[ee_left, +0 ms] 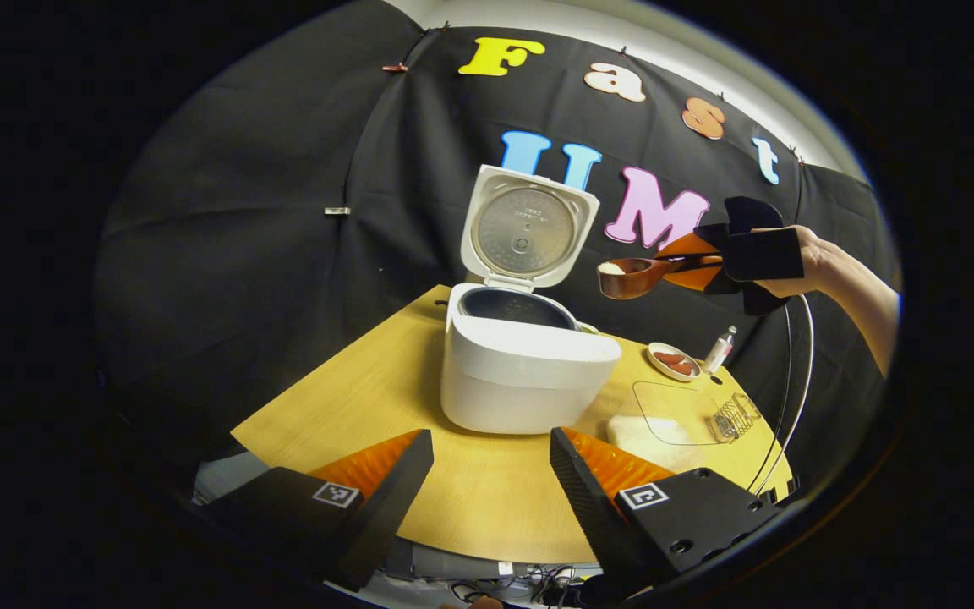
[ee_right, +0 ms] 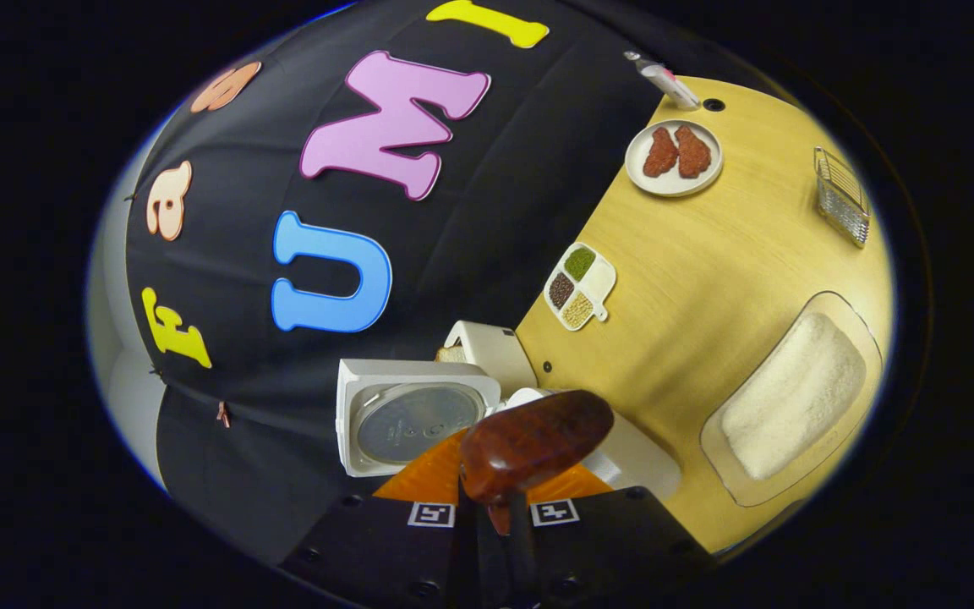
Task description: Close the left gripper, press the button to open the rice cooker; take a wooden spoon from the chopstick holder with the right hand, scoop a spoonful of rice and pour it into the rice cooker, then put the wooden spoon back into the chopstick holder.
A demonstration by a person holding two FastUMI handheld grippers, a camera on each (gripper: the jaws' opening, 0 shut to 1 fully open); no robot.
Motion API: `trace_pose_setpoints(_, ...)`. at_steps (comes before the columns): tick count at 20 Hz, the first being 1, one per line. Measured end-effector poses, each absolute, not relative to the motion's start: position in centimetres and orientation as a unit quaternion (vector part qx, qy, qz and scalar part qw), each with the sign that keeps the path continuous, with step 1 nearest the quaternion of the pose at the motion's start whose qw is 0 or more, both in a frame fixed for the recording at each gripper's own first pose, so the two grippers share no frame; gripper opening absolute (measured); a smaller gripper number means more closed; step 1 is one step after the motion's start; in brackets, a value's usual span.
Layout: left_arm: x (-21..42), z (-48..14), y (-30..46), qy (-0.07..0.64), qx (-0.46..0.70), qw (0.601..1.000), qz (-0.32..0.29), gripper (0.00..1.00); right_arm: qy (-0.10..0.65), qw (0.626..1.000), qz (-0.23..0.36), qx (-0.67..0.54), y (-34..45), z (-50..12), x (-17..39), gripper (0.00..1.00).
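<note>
The wooden spoon (ee_right: 535, 446) is riding nearest the lens, its handle clamped between the right gripper's (ee_right: 494, 513) closed fingers, rice sitting in its bowl. It is hanging up beside the rice cooker (ee_left: 521, 372), whose lid (ee_left: 526, 228) is standing open. I judge it needs carrying level over the pot's rim, then tipping slowly. The left gripper (ee_left: 491, 461) is waiting low, jaws apart, leaving open air above the table (ee_left: 470, 507).
</note>
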State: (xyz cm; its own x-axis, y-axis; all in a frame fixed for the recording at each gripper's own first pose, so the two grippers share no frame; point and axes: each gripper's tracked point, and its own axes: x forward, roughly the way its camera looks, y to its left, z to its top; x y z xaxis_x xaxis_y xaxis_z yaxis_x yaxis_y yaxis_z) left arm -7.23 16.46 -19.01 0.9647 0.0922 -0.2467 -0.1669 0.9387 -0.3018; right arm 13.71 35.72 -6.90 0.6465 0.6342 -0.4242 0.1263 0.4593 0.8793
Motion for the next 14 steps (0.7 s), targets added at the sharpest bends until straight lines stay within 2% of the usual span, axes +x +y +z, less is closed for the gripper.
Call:
trace_pose_setpoints(7, -7.0, -19.4, 20.6, 0.111, -0.182, 0.972, 0.102, 0.95, 0.365, 0.813, 0.195, 0.410, 42.5, -8.2, 14.8, 0.18)
trace_pose_setpoints(14, -7.2, -19.5, 23.2, 0.109, -0.194, 0.966, 0.130, 0.97, 0.289, 0.888, 0.242, 0.263, 46.8, -9.8, 16.1, 0.18)
